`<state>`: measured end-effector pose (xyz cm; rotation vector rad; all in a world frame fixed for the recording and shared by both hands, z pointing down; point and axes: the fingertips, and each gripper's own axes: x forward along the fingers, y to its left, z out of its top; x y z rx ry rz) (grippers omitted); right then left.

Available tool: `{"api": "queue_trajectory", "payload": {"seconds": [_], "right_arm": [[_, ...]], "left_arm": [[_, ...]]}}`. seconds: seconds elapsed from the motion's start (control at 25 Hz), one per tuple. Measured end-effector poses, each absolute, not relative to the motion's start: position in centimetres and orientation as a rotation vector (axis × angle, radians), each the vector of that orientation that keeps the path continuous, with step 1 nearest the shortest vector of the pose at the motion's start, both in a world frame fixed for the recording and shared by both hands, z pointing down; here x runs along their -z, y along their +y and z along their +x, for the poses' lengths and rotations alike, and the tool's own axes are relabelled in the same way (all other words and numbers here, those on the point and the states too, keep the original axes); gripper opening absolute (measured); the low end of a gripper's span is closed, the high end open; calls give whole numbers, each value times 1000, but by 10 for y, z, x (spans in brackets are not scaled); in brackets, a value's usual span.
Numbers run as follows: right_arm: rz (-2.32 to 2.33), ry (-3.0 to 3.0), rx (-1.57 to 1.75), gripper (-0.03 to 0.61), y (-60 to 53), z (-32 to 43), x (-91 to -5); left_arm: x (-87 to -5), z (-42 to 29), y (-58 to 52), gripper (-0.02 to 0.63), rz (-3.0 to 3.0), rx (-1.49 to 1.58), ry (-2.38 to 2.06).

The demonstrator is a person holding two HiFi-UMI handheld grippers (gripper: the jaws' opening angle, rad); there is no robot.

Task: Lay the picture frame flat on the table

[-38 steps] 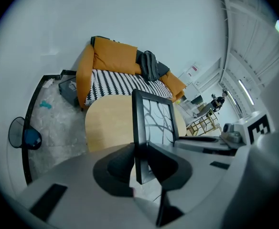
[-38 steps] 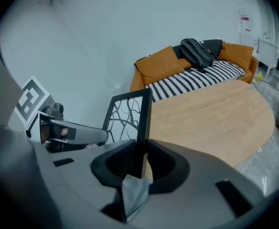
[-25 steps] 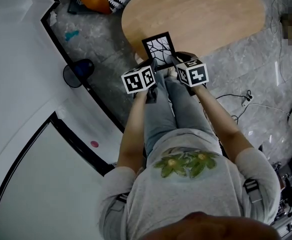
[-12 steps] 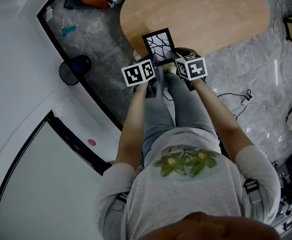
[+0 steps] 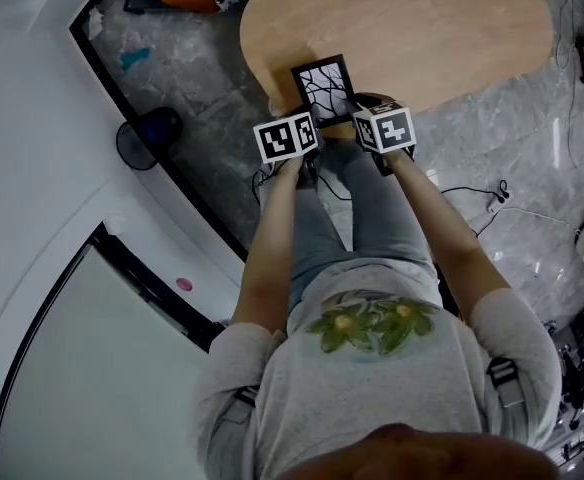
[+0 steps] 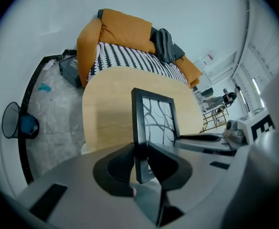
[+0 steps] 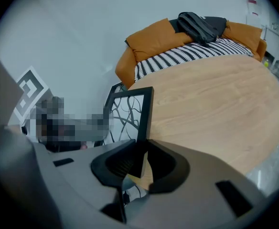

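While both tools clamp it, the picture frame (image 5: 324, 86) hangs over the near edge of the bench (image 5: 432, 28).
The left tool (image 6: 140, 162) pinches the frame's left border and the right tool (image 7: 140, 163) its right border. The frame is tilted, its branch-pattern face toward the person. Whether it touches the bench cannot be told.

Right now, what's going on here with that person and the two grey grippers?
A person holds a gripper in each hand. The left gripper and the right gripper are each shut on a side edge of a black rectangular picture frame with a branch print, holding it over the near end of the oval light wooden table. The frame is tilted, not yet lying flat on the tabletop.
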<state>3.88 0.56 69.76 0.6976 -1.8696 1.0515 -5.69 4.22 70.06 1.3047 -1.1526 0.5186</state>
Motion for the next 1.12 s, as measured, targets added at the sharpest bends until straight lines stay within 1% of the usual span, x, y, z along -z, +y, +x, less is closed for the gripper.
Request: {"api": "queue_trajectory", "payload": {"seconds": [0.44,1.12], "right_arm": [[657,-1803,-1062,87,8,34,-743],[628,-1740,-1062,89,14,39,-792]], "left_arm": [[-745,-62,45,97,1260,-573,-1125],[-795,-59,49,98,1230,-683,-1073]]}}
